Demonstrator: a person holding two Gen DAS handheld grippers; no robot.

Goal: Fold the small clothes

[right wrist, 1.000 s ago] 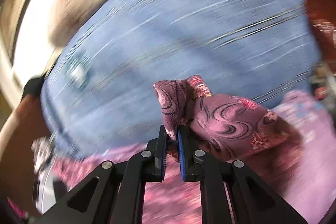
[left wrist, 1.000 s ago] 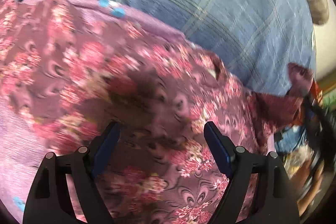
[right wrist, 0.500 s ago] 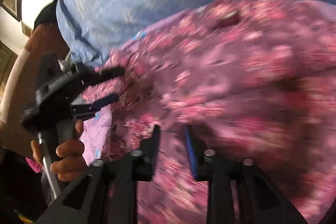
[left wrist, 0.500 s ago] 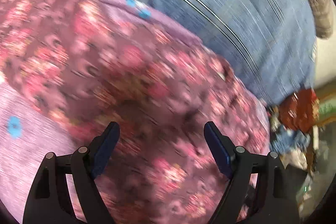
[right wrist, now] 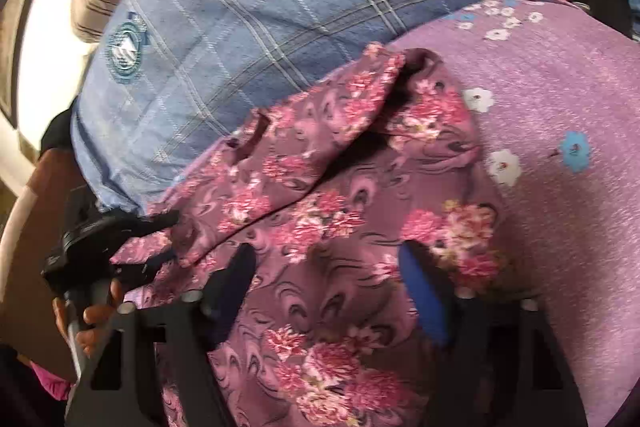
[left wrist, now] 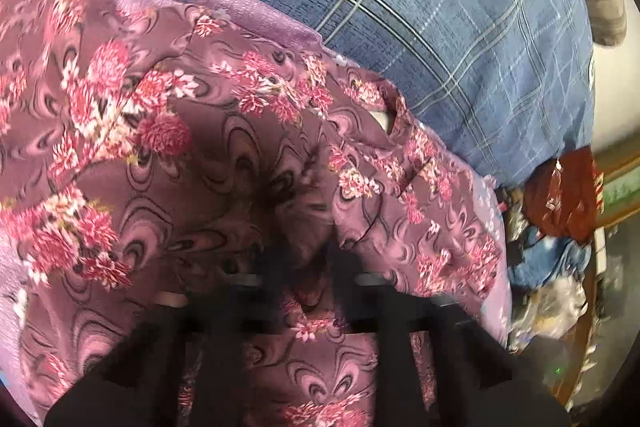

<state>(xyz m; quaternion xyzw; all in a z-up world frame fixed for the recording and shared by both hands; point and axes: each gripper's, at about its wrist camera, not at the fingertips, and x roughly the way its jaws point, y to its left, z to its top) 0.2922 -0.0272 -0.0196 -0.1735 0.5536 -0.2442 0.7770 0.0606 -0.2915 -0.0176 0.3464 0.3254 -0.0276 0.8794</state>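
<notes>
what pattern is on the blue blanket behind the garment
A plaid of pale crossing lines on the blue blanket, clearest in the left wrist view.

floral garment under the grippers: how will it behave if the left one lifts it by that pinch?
Likely floppy: the floral garment already lies in soft folds and creases, so it should drape and sag from the left gripper. Probably light, as the cloth looks thin. It may drag over the purple sheet rather than slide cleanly, since both are fabric. The right gripper stands open above it.

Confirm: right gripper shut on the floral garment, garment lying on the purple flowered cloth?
Wrong: the right gripper is open, jaws spread over the floral garment, gripping nothing; the right wrist view shows it. The garment does lie on the purple flowered cloth.
</notes>
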